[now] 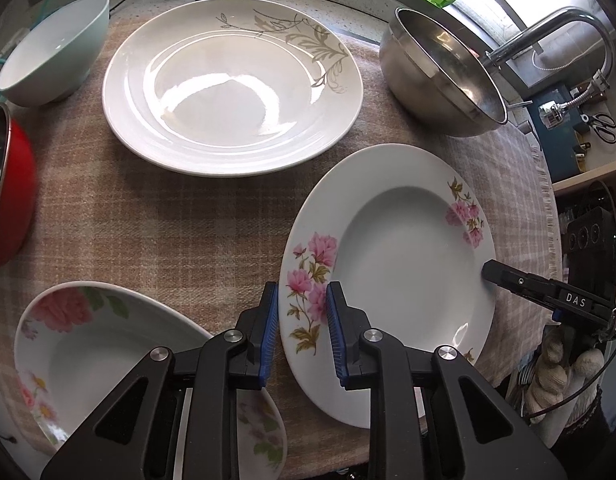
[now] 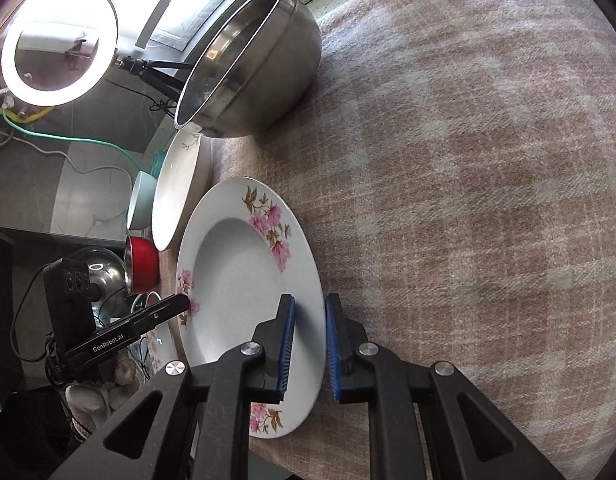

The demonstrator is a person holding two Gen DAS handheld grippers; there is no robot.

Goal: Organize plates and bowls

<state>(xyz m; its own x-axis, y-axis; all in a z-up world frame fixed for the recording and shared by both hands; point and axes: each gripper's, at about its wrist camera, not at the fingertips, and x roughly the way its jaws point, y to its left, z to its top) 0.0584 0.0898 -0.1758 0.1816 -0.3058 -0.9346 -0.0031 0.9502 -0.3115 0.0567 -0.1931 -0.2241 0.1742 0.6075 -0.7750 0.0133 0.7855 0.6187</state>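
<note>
The pink-flowered plate lies on the tabletop's checked cloth, its opposite rims straddled by the narrowly open left tool and right tool. Shallow bites on glazed rims could slip, dropping it.

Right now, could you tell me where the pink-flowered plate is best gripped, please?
Grip the pink-flowered plate by its broad flat rim, on two opposite edges: the thin rim fits between narrow jaws. The left tool and right tool each already straddle it; whether the pads press I cannot tell.
</note>
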